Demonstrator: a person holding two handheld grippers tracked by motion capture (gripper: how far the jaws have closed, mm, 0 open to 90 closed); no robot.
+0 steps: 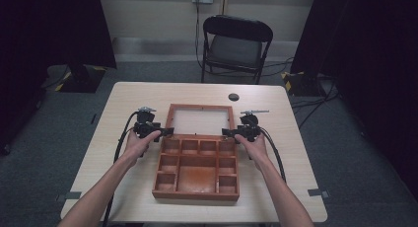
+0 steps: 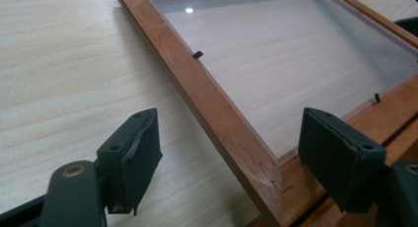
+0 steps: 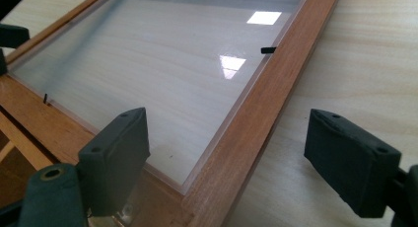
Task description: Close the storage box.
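While the wooden box (image 1: 197, 172) lies open on the desk (image 1: 123, 98), its glazed lid (image 1: 200, 119) is folded back flat beyond the compartments, and both tongs sit at the lid's near corners, close to the hinge line; the left tongs (image 1: 165, 131) reach in from one side, the right tongs (image 1: 227, 132) from the other. By the look of it the lid is stiff and fairly light, yet the clear pane (image 2: 296, 54) is likely fragile and slippery, so I judge the wooden side rail the place to take hold, never the pane itself; a grip well away from the hinge would give more leverage for swinging it shut.

Seen from the left gripper view, the left tongs (image 2: 241, 163) stand spread wide, straddling the lid's rail (image 2: 217, 103); one pad hangs over bare desk, the other over the pane's edge, and neither seems to touch wood. Likewise, in the right gripper view, the right tongs (image 3: 236, 163) are spread wide astride the opposite rail (image 3: 256, 108), gripping nothing; whether the pads graze the frame I cannot tell.
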